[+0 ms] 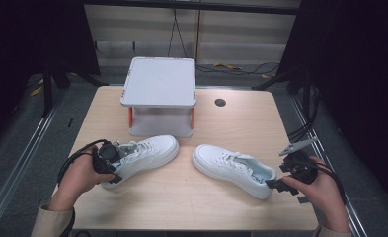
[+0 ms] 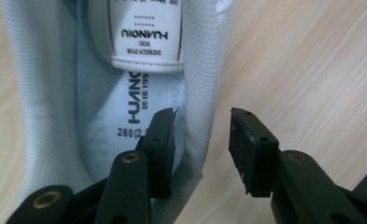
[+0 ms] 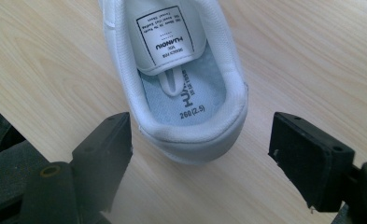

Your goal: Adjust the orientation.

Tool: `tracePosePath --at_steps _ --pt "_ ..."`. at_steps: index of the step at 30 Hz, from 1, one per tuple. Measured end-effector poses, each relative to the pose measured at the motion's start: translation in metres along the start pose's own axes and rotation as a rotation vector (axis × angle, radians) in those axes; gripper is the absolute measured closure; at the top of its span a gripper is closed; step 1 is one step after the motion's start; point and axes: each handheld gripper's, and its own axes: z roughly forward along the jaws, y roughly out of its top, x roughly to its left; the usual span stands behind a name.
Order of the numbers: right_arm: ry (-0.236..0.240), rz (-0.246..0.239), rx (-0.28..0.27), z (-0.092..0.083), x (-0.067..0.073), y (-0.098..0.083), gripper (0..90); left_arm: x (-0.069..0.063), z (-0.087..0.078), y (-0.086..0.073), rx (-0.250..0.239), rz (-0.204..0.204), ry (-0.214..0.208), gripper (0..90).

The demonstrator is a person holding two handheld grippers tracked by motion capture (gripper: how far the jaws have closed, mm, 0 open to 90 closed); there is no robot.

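Grey stand sits at table's far edge, just behind two white sneakers. Left gripper, jaws narrowly parted, straddles the heel wall of left sneaker: one jaw inside, one outside. Right gripper gapes wide just behind the heel of right sneaker, not touching; insole reads 260 (2.5).
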Motion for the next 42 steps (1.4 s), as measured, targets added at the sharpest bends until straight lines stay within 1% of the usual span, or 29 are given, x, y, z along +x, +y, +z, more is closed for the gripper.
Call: tracePosePath --at_steps 3,4,6,8,9,10,12,13,15,18,20,21,22,25,26,27,28,30,31,32,33,34,36,37,38,39,40,41,42 --pt "0.001 -0.003 -0.003 0.0 0.001 0.001 21.1 0.001 0.002 0.0 0.007 -0.002 -0.005 63.4" --pt "0.0 -0.005 -0.003 0.0 0.002 0.001 21.0 0.002 0.004 0.0 0.014 -0.003 0.002 65.5" --pt "0.001 -0.007 -0.003 0.0 0.002 0.001 21.0 0.003 0.004 0.0 0.016 -0.004 0.004 66.3" --pt "0.0 -0.01 -0.003 0.0 0.002 0.002 21.1 0.003 0.006 0.001 0.023 -0.022 0.001 70.0" --pt "0.0 -0.01 -0.003 0.0 0.002 0.002 21.1 0.004 0.007 0.001 0.03 -0.019 0.004 70.0" --pt "-0.001 -0.011 -0.005 0.001 0.002 0.002 21.1 0.004 0.007 0.001 0.033 -0.027 0.004 71.9" --pt "0.0 -0.011 -0.004 0.001 0.002 0.002 21.1 0.004 0.007 0.002 0.037 -0.031 0.0 72.0" --pt "0.0 -0.009 -0.001 0.001 0.002 0.002 21.1 0.005 0.007 0.002 0.038 -0.021 0.003 72.5" --pt "0.0 -0.009 -0.002 0.002 0.002 0.002 21.0 0.004 0.008 0.002 0.046 -0.022 0.007 73.2" --pt "-0.001 -0.01 -0.005 0.001 0.002 0.002 21.0 0.003 0.008 0.004 0.062 0.001 0.021 75.4" --pt "0.0 -0.011 -0.01 0.001 0.002 0.002 21.0 0.002 0.008 0.005 0.064 -0.006 0.026 76.5" --pt "-0.001 -0.011 -0.011 0.001 0.002 0.002 21.0 0.003 0.007 0.004 0.059 -0.001 0.019 77.1" --pt "-0.001 -0.012 -0.011 0.001 0.002 0.002 21.1 0.003 0.007 0.004 0.05 -0.009 0.014 77.7" --pt "0.0 -0.012 -0.016 0.001 0.001 0.002 21.0 0.003 0.007 0.004 0.048 0.004 0.012 78.4" --pt "0.003 -0.013 -0.019 0.0 0.001 0.002 21.1 0.002 0.006 0.006 0.046 0.016 -0.001 79.5" --pt "0.004 -0.013 -0.02 0.0 0.0 0.002 21.1 0.002 0.006 0.006 0.046 0.016 -0.001 80.0" --pt "0.005 -0.011 -0.022 0.0 0.0 0.002 21.0 -0.003 0.003 0.01 0.033 0.023 -0.01 80.4" --pt "0.005 -0.01 -0.023 0.0 0.0 0.001 21.0 -0.005 0.001 0.012 0.026 0.032 -0.008 80.6" --pt "0.004 -0.009 -0.023 0.0 -0.001 0.001 21.0 -0.008 -0.004 0.014 0.008 0.032 -0.012 81.2" --pt "0.004 -0.009 -0.023 0.0 -0.001 0.001 21.0 -0.008 -0.004 0.014 0.008 0.032 -0.012 81.4" --pt "0.006 -0.008 -0.026 0.0 -0.001 0.0 21.0 -0.009 -0.007 0.015 -0.004 0.035 -0.017 81.4" --pt "0.006 -0.008 -0.027 -0.001 -0.001 0.0 21.0 -0.009 -0.01 0.016 -0.012 0.027 -0.02 81.6" --pt "0.004 -0.001 -0.03 -0.001 -0.002 -0.001 21.1 -0.011 -0.015 0.018 -0.002 0.024 -0.025 81.9" --pt "0.003 0.0 -0.031 -0.001 -0.002 -0.002 21.0 -0.012 -0.017 0.019 -0.005 0.016 -0.021 82.1" --pt "0.003 0.004 -0.033 -0.001 -0.003 -0.003 21.0 -0.013 -0.022 0.021 -0.004 0.011 -0.026 82.3" --pt "0.003 0.004 -0.033 -0.001 -0.003 -0.003 21.0 -0.013 -0.022 0.021 -0.004 0.011 -0.026 82.4" --pt "0.001 0.008 -0.032 -0.001 -0.004 -0.003 21.0 -0.016 -0.029 0.025 -0.006 0.001 -0.019 82.4" --pt "0.001 0.008 -0.032 -0.001 -0.004 -0.003 21.0 -0.016 -0.029 0.025 -0.006 0.001 -0.019 82.5" --pt "0.003 0.01 -0.034 -0.001 -0.005 -0.004 21.1 -0.018 -0.036 0.03 0.0 0.001 0.001 82.5"
